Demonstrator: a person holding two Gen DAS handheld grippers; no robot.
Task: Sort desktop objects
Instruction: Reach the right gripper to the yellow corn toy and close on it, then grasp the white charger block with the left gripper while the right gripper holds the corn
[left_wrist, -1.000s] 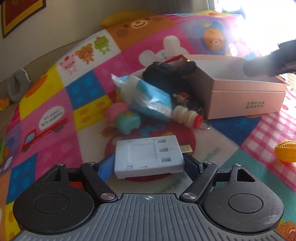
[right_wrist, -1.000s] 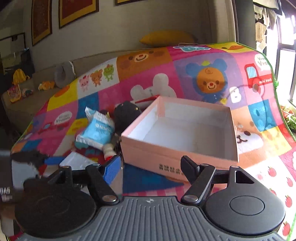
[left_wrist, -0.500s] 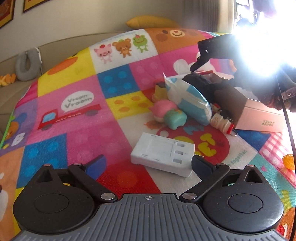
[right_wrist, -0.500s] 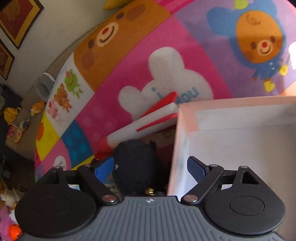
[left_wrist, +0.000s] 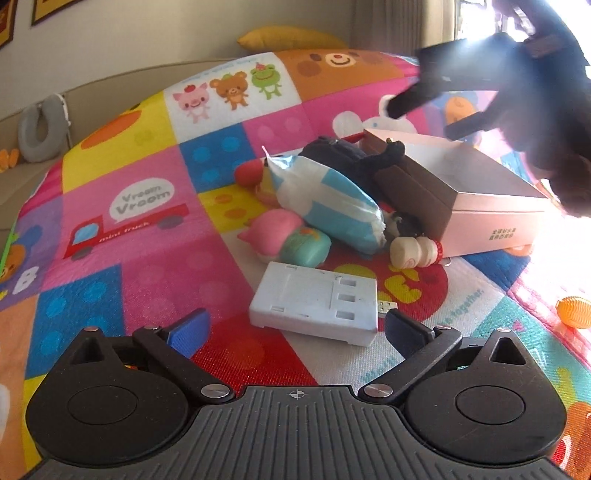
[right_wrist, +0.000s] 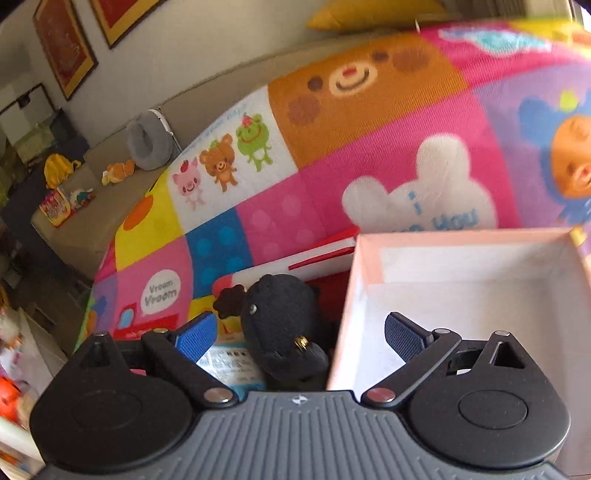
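Left wrist view: the left gripper (left_wrist: 293, 328), jaws just spread wide and empty, faces the white charger (left_wrist: 314, 304) at 12 o'clock, long axis crosswise; right gripper (right_wrist: 295, 332), also opened, hovers over black plush (right_wrist: 280, 317).

Both grippers: black round-lobed housings, ribbed grey centre, silver pivot screws, blue-padded fingers (left_wrist: 186, 329).

A home living room. A bright children's play mat (left_wrist: 155, 206) with cartoon animals fills the middle of both views, and beyond it, at the upper left, a beige sofa (right_wrist: 92, 206) carries a grey neck pillow (right_wrist: 147, 144) and toys under framed pictures (right_wrist: 62, 44) on the wall.
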